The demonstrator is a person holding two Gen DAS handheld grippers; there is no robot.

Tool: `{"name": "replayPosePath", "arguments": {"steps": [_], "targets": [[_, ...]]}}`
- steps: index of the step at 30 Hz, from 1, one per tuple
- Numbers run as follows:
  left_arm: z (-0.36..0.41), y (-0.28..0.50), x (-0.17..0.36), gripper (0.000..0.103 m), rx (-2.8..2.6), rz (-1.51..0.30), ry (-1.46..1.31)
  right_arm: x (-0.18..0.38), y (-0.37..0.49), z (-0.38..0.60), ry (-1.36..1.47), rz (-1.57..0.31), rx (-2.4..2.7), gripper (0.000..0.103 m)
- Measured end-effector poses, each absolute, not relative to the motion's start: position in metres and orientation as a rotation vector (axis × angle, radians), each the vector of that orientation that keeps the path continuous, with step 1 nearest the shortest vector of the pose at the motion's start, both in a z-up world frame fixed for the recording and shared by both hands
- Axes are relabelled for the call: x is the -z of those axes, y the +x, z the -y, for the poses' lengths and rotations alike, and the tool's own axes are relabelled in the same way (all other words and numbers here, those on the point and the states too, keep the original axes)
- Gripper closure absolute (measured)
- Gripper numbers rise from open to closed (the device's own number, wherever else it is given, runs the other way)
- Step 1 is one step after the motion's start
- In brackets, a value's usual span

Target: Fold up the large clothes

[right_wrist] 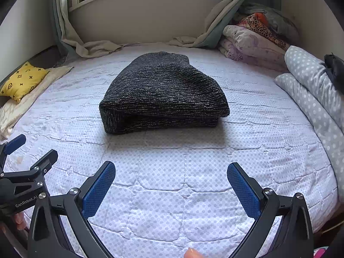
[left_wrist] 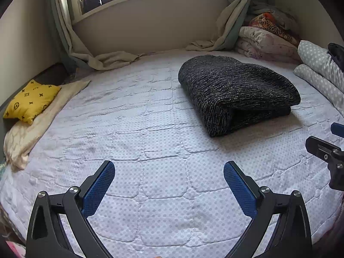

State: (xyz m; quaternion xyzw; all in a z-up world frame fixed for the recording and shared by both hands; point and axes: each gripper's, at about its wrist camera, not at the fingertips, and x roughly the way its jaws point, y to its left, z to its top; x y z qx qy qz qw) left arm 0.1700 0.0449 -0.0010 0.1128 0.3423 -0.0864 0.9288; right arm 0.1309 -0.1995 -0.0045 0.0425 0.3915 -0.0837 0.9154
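Note:
A dark speckled knit garment [left_wrist: 234, 92] lies folded into a thick rectangle on the quilted white bed [left_wrist: 150, 142]; it shows mid-bed in the right wrist view [right_wrist: 163, 92]. My left gripper [left_wrist: 169, 169] is open and empty, low over the bed's near part, well short of the garment. My right gripper [right_wrist: 171, 171] is open and empty, facing the garment from the near side. The right gripper shows at the right edge of the left wrist view [left_wrist: 331, 142]. The left gripper shows at the left edge of the right wrist view [right_wrist: 25, 154].
A yellow patterned cushion [left_wrist: 32, 101] lies on a cream cloth [left_wrist: 32, 133] at the left. Stacked quilts [left_wrist: 266, 40] and polka-dot pillows [left_wrist: 320, 68] line the right side. Curtains [left_wrist: 228, 25] hang at the far wall under a window.

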Motion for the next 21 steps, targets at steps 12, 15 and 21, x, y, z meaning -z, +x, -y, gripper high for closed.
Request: {"name": "replayPosePath", "arguments": {"steps": [12, 15, 21], "targets": [[-0.0478, 0.1703, 0.0006, 0.0, 0.174, -0.699, 0.223, 0.0045, 0.1308, 0.1993, 0.087, -0.805, 0.172, 0.0], [-0.048, 0.1703, 0.0006, 0.0, 0.174, -0.698, 0.223, 0.0045, 0.1309, 0.1995, 0.089, -0.805, 0.17, 0.0], [-0.0477, 0.1697, 0.0, 0.0, 0.172, -0.694, 0.224, 0.0049, 0.1308, 0.2006, 0.092, -0.807, 0.166, 0.0]]}}
